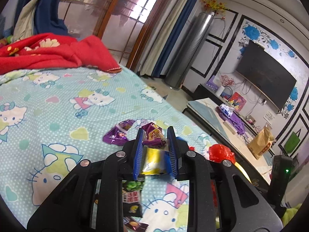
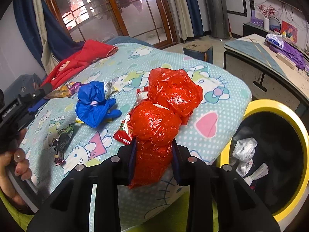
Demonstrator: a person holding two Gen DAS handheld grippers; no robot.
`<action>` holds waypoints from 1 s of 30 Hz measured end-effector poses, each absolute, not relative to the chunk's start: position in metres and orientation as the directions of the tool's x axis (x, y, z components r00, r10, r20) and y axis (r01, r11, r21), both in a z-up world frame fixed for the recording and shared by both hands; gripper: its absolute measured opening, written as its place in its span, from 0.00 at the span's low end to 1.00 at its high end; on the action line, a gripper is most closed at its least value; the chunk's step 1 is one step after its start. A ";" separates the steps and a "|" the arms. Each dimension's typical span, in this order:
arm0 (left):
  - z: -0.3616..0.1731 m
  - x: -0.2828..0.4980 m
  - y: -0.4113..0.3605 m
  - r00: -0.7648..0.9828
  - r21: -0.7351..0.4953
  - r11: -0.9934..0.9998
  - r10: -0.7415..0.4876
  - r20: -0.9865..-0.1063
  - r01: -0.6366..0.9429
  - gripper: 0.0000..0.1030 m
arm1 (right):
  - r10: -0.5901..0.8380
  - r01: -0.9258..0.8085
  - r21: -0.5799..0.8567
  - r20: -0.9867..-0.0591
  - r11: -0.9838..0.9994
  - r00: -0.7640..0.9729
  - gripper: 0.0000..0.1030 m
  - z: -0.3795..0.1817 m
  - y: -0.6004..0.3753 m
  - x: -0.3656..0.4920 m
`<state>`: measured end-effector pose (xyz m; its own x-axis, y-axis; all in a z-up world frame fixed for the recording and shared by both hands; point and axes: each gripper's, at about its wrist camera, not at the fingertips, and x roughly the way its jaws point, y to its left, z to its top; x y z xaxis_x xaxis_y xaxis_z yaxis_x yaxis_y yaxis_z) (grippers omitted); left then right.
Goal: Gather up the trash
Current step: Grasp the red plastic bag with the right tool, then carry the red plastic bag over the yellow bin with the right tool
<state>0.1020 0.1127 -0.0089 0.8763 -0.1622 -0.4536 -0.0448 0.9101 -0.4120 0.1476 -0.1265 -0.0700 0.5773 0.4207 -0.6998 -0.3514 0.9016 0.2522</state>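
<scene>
Trash lies on a bed with a Hello Kitty sheet [image 1: 58,100]. My left gripper [image 1: 155,135] stands over a maroon snack wrapper [image 1: 152,135] and a yellow and silver wrapper [image 1: 154,161], its blue jaws apart around them. A purple wrapper [image 1: 117,134] lies to the left, a black and green packet [image 1: 132,197] below. My right gripper [image 2: 154,147] is shut on the tail of a red plastic bag [image 2: 166,112] resting on the bed. A blue plastic bag [image 2: 94,104] and a black wrapper [image 2: 62,145] lie to its left. A yellow-rimmed bin [image 2: 270,154] holds white trash at right.
A red blanket [image 1: 48,52] is bunched at the bed's far end. A low table [image 1: 231,131] with purple items and a brown paper bag [image 1: 260,145] stands right of the bed. A TV [image 1: 266,77] hangs on the wall.
</scene>
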 end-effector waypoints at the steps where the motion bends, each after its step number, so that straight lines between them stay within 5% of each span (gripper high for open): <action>1: -0.005 0.100 0.111 0.880 -0.412 0.910 -0.167 -0.446 -0.037 0.18 | 0.420 -0.354 0.248 -0.697 0.902 0.582 0.28 -0.068 -0.127 0.147; 30: 0.021 0.087 0.028 0.857 -0.342 0.925 -0.305 -0.415 0.164 0.18 | 0.422 -0.343 0.249 -0.599 0.906 0.681 0.28 -0.007 -0.191 0.151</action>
<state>0.0867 0.0285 0.0207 0.8570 -0.3054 -0.4150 0.1640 0.9252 -0.3421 0.1511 -0.1913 -0.0070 0.6809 0.4219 -0.5986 -0.3428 0.9059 0.2486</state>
